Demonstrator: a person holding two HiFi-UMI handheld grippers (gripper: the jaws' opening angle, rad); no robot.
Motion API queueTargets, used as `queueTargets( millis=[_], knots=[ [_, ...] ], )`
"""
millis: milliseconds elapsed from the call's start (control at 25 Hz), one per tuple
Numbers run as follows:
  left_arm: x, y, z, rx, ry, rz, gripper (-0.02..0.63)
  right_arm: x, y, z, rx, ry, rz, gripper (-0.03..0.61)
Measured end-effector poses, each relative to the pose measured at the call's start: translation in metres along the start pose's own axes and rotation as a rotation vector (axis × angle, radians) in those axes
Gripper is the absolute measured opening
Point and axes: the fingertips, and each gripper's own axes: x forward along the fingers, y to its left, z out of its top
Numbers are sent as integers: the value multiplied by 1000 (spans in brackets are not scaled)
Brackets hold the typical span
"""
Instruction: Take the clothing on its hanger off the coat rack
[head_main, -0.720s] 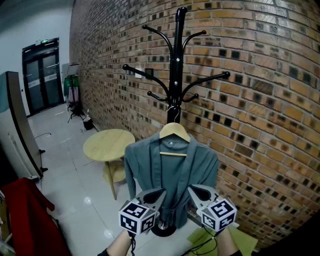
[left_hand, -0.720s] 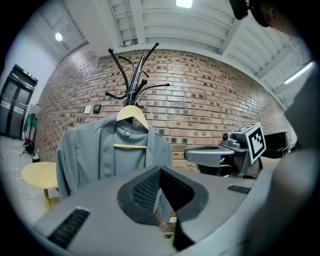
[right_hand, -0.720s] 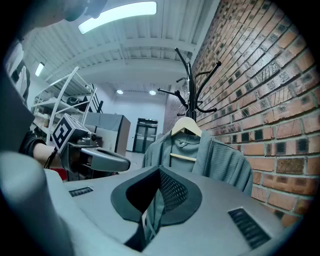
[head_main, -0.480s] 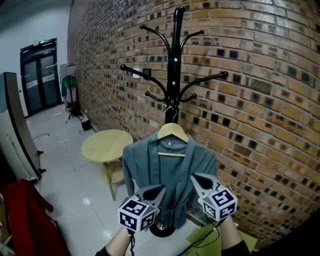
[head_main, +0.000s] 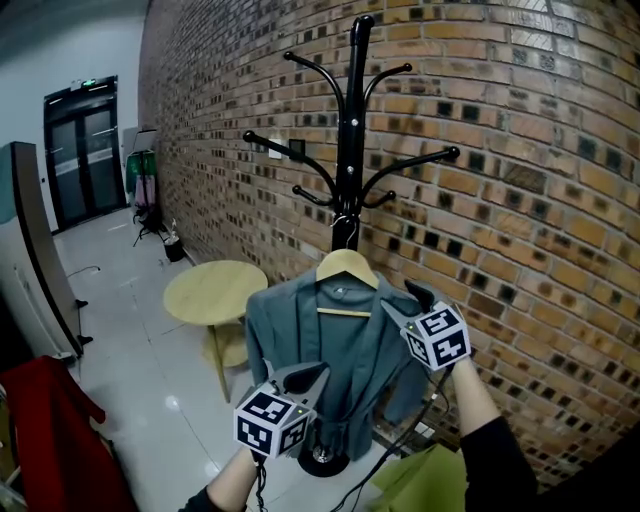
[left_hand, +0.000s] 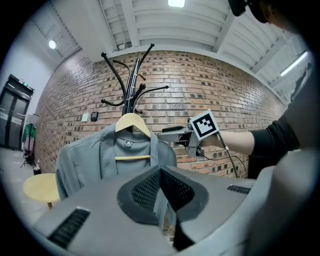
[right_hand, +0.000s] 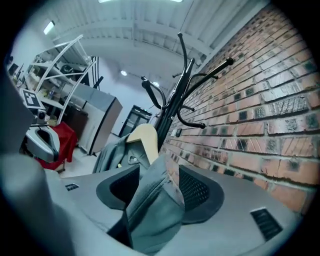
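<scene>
The grey jacket (head_main: 330, 345) hangs on its wooden hanger (head_main: 347, 265) from a low hook of the coat rack (head_main: 350, 150), not yet lifted. The right gripper (head_main: 402, 298), jaws wide, straddles the jacket's shoulder just beside the rack, probably to clamp cloth and hanger together. The left gripper (head_main: 300, 378), jaws together and empty, waits lower, before the rack's base.

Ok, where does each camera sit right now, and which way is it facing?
Head view: on the person's head, facing forward and down at the coat rack by the brick wall; both forearms, left gripper and right gripper show.
Left gripper view: low, facing the grey jacket front-on; its shut jaws show, plus the right forearm.
Right gripper view: at the jacket's shoulder, facing along the wall; its open jaws straddle the fabric.
Shared: all three see the wooden hanger and rack.
</scene>
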Motion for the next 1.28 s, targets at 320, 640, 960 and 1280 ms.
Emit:
queueTargets(
  millis=[320, 640, 960, 1280],
  knots=[
    [10, 5, 4, -13, 10, 9, 6, 50, 2, 4, -61, 73, 59, 244],
    [9, 13, -2, -23, 10, 30, 6, 71, 6, -10, -233, 162, 13, 119],
    [-2, 19, -7, -20, 20, 44, 6, 68, 15, -8, -320, 176, 14, 86],
    [-10, 20, -5, -9, 24, 42, 6, 60, 15, 0, -352, 153, -11, 80]
  ],
)
